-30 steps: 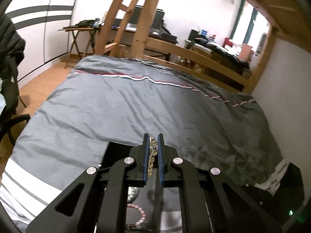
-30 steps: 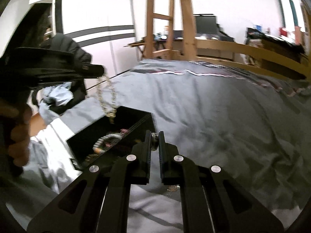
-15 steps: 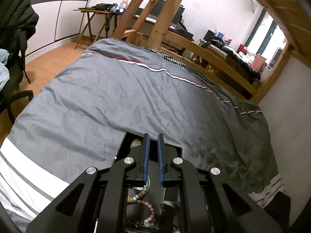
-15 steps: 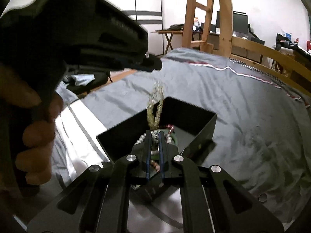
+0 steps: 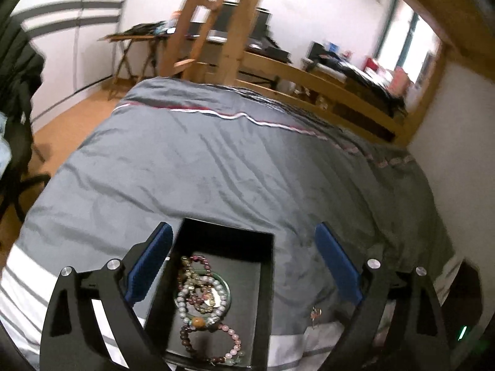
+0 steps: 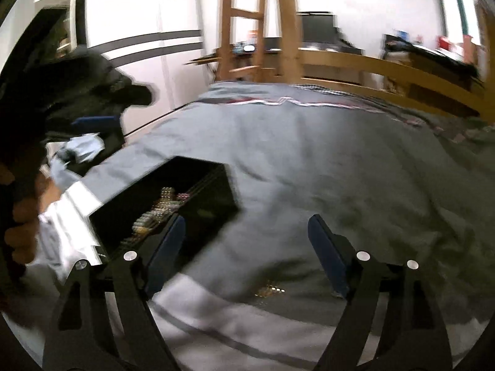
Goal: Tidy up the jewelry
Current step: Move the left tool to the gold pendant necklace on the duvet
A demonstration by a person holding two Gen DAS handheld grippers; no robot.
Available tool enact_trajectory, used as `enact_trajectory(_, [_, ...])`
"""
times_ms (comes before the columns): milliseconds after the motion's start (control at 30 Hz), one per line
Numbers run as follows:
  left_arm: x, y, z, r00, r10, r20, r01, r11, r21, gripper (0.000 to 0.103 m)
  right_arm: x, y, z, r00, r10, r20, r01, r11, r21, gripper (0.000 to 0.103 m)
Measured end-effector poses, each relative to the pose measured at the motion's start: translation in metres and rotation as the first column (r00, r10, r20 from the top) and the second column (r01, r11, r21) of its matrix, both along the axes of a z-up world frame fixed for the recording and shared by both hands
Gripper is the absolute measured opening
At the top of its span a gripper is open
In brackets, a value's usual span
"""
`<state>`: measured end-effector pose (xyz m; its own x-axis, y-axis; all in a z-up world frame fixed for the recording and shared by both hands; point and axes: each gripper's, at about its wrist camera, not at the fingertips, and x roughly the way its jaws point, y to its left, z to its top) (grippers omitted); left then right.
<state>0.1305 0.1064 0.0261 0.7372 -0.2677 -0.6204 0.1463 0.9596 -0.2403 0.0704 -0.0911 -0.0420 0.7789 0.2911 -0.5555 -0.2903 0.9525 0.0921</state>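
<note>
A black open box (image 5: 266,296) lies on the grey duvet (image 5: 235,167) and holds several bead bracelets (image 5: 201,293) in a heap. My left gripper (image 5: 243,262) is open and empty above the box. In the right wrist view the box (image 6: 213,198) sits at the left with beads (image 6: 161,207) inside. My right gripper (image 6: 246,244) is open and empty to the right of the box. A small gold piece (image 6: 270,290) lies on the duvet between its fingers. A small piece (image 5: 315,313) also lies right of the box in the left wrist view.
A wooden ladder (image 5: 216,31) and bed rail (image 5: 324,83) stand beyond the bed. A wall (image 5: 458,142) runs along the right. A chair with dark clothes (image 5: 15,92) stands at the left. The left hand-held gripper (image 6: 92,105) shows at the left of the right wrist view.
Both grippers have opened. The pale bead strand held by the left gripper now lies in the box. The right gripper let go of its piece and moved right, off the box.
</note>
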Motion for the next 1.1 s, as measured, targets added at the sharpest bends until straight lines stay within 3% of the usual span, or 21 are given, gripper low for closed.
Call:
enact_trajectory(100, [-0.007, -0.025, 0.0, 0.996, -0.093, 0.018, 0.091, 0.994, 0.058, 0.092, 0.0, -0.039, -0.004, 0.998, -0.063, -0.014, 0.063, 0.998, -0.012, 0.081])
enact_trajectory(200, [-0.016, -0.049, -0.002, 0.982, -0.185, 0.031, 0.18, 0.976, 0.126, 0.092, -0.002, -0.069, -0.01, 0.994, -0.102, -0.026, 0.102, 0.994, -0.033, 0.081])
enact_trajectory(300, [-0.023, -0.067, -0.007, 0.96, -0.279, 0.028, 0.272, 0.951, 0.148, 0.092, -0.002, -0.082, -0.018, 0.995, -0.097, -0.035, 0.095, 0.994, -0.058, 0.078])
enact_trajectory(433, [-0.03, -0.087, -0.02, 0.916, -0.402, -0.014, 0.399, 0.906, 0.137, 0.092, -0.001, -0.086, -0.03, 0.997, -0.063, -0.045, 0.059, 0.994, -0.095, 0.07])
enact_trajectory(600, [-0.037, -0.113, -0.048, 0.842, -0.523, -0.131, 0.539, 0.822, 0.186, 0.091, 0.004, -0.093, -0.041, 0.998, -0.036, -0.046, 0.032, 0.996, -0.088, 0.066])
enact_trajectory(767, [-0.044, -0.136, -0.077, 0.758, -0.606, -0.241, 0.651, 0.725, 0.224, 0.079, 0.012, -0.104, -0.05, 0.999, -0.015, -0.053, 0.015, 1.0, 0.008, 0.06])
enact_trajectory(867, [-0.036, -0.137, -0.09, 0.737, -0.615, -0.28, 0.673, 0.708, 0.216, 0.07, 0.016, -0.098, -0.051, 0.999, 0.035, -0.034, -0.033, 0.998, 0.049, 0.053])
enact_trajectory(933, [-0.029, -0.138, -0.099, 0.73, -0.612, -0.302, 0.676, 0.71, 0.195, 0.046, 0.02, -0.094, -0.056, 0.997, 0.062, -0.042, -0.059, 0.995, 0.084, 0.049])
enact_trajectory(1000, [-0.021, -0.14, -0.108, 0.719, -0.612, -0.329, 0.683, 0.709, 0.173, 0.042, 0.025, -0.09, -0.063, 0.994, 0.083, -0.069, -0.075, 0.991, 0.111, 0.042])
enact_trajectory(1100, [-0.022, -0.147, -0.113, 0.691, -0.646, -0.324, 0.714, 0.68, 0.166, 0.038, 0.032, -0.087, -0.073, 0.989, 0.1, -0.104, -0.085, 0.987, 0.14, 0.038])
